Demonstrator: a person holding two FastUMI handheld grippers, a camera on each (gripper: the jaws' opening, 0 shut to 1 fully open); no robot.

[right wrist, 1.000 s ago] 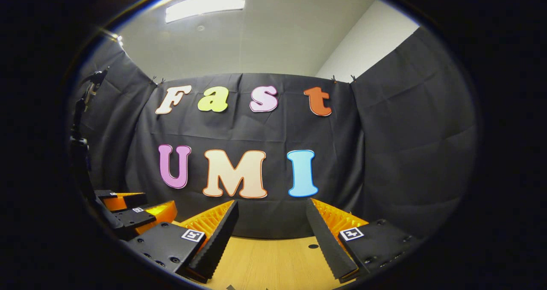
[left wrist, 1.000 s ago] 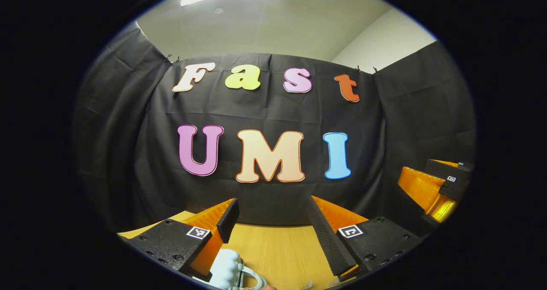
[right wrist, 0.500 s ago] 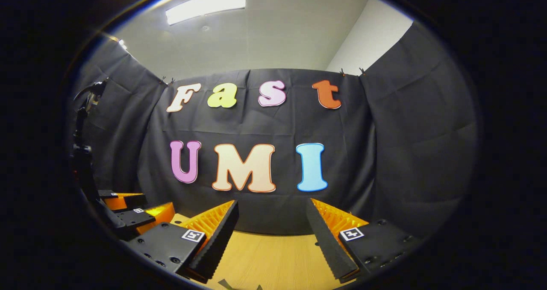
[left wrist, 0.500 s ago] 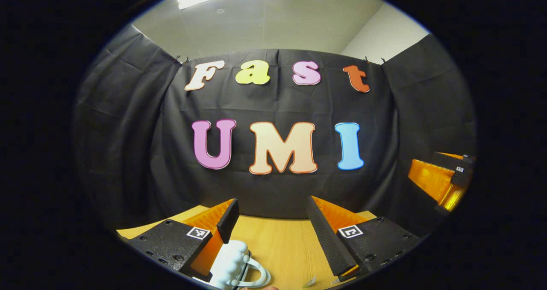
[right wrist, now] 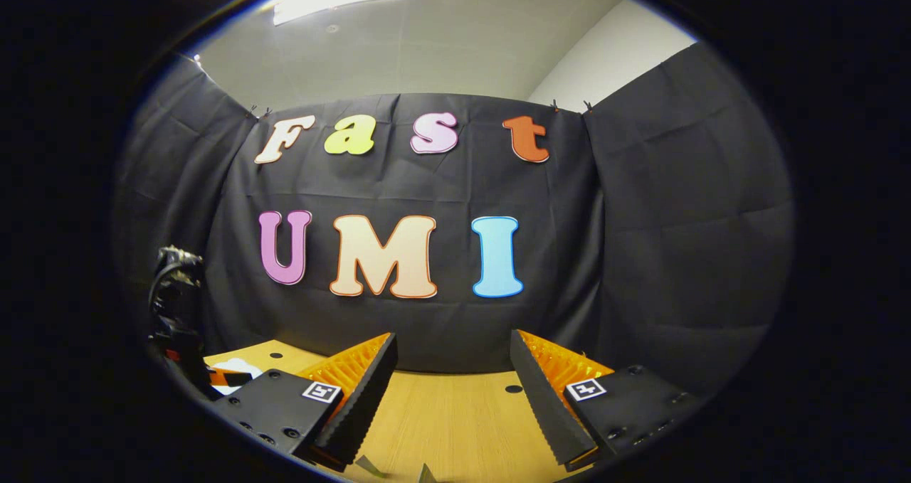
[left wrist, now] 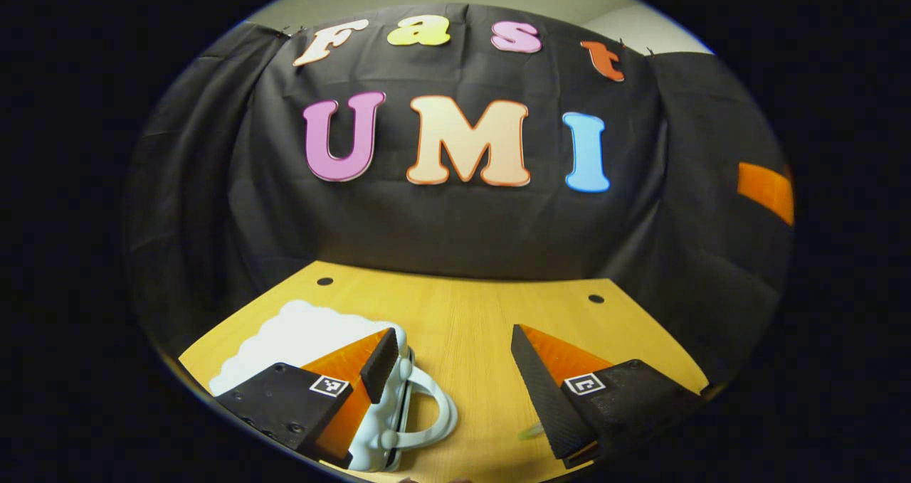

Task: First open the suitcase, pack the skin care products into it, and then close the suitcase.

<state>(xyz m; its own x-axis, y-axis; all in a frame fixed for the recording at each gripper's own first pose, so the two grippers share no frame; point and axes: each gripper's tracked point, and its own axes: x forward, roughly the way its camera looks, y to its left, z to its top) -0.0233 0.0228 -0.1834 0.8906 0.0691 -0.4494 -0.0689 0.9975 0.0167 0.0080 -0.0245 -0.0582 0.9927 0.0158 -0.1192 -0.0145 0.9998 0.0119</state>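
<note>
Suitcase [left wrist: 299, 326], white with a bumpy edge and looped handle [left wrist: 427, 415], lies shut on the near-left of the wooden table [left wrist: 470, 312]. The left gripper [left wrist: 450, 361] hovers over its handle end, fingers spread apart, gripping nothing. Right gripper [right wrist: 453, 369]: also spread wide, empty. No readable labels.

My left gripper [left wrist: 455, 376] has black blocky finger mounts dotted with screws, each bearing a square black-and-white marker tag; its fingers are ridged wedges. My right gripper [right wrist: 455, 387] looks identical.
</note>
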